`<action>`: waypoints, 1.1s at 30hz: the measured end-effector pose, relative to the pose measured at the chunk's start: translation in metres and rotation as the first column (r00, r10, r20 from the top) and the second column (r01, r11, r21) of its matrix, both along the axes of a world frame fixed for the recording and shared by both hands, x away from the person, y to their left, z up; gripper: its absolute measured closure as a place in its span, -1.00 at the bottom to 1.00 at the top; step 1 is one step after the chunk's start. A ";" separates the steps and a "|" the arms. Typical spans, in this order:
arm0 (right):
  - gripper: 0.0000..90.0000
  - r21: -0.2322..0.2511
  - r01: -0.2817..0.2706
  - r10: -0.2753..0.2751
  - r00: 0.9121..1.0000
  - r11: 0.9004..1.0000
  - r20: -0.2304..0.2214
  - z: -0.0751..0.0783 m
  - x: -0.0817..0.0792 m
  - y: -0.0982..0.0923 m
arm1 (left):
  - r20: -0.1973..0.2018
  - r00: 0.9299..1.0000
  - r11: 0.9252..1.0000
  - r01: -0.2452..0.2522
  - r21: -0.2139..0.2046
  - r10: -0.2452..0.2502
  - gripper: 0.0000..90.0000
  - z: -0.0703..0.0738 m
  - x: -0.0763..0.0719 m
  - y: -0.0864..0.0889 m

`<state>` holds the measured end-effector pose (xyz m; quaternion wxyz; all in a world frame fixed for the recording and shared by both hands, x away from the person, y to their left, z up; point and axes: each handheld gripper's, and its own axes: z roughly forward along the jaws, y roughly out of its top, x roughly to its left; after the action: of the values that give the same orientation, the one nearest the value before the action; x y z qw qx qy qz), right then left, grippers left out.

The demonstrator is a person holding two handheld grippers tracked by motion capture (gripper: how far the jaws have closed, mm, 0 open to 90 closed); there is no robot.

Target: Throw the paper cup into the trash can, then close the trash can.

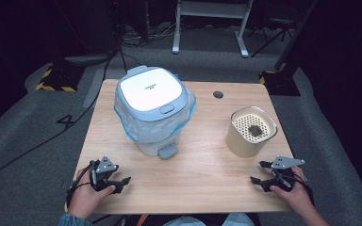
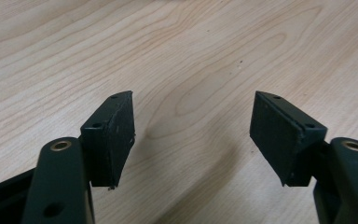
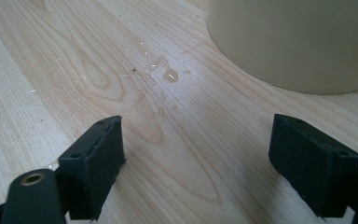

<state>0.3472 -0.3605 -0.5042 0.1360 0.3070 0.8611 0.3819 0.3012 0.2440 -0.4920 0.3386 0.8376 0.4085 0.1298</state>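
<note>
A white pedal bin (image 1: 152, 109) with a pale blue lid and a blue liner bag stands at the table's back left, lid closed. A beige round container (image 1: 250, 131) with a perforated insert holding a dark clump sits at the right; its wall (image 3: 298, 42) fills the top of the right gripper view. My left gripper (image 1: 121, 181) rests near the front left edge, open, with bare wood between its fingers (image 2: 114, 135). My right gripper (image 1: 259, 172) sits at the front right, open, just in front of the container; its fingers (image 3: 98, 161) hold nothing.
The wooden table (image 1: 202, 174) has a dark round hole (image 1: 218, 94) near its back edge. A few wet drops and smears (image 3: 168, 74) lie on the wood before the container. Cables, stand feet and a desk frame occupy the grey floor behind.
</note>
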 end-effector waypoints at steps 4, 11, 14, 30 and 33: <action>-0.59 0.000 0.000 0.000 1.000 1.000 0.000 0.000 0.000 0.000 | 0.011 1.000 1.000 -0.018 0.010 0.018 -0.42 -0.006 0.000 0.002; -0.59 0.000 0.000 0.000 1.000 1.000 0.000 0.000 0.000 0.000 | 0.035 0.997 0.997 -0.067 0.028 0.066 -0.80 -0.014 0.006 0.003; -0.59 0.000 0.000 0.000 1.000 1.000 0.000 0.000 0.000 0.000 | 0.032 0.997 0.997 -0.067 0.030 0.066 -0.82 -0.013 0.006 0.003; -0.60 -0.001 0.000 0.000 1.000 1.000 0.001 0.000 0.000 0.000 | 0.031 0.997 0.997 -0.067 0.030 0.066 -0.82 -0.013 0.006 0.003; -0.60 0.001 0.000 0.000 1.000 1.000 0.000 0.000 0.000 0.000 | 0.031 0.997 0.997 -0.067 0.031 0.066 -0.84 -0.013 0.006 0.003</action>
<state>0.3472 -0.3605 -0.5042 0.1357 0.3070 0.8610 0.3822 0.3072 0.2466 -0.5054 0.3267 0.8268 0.4289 0.1602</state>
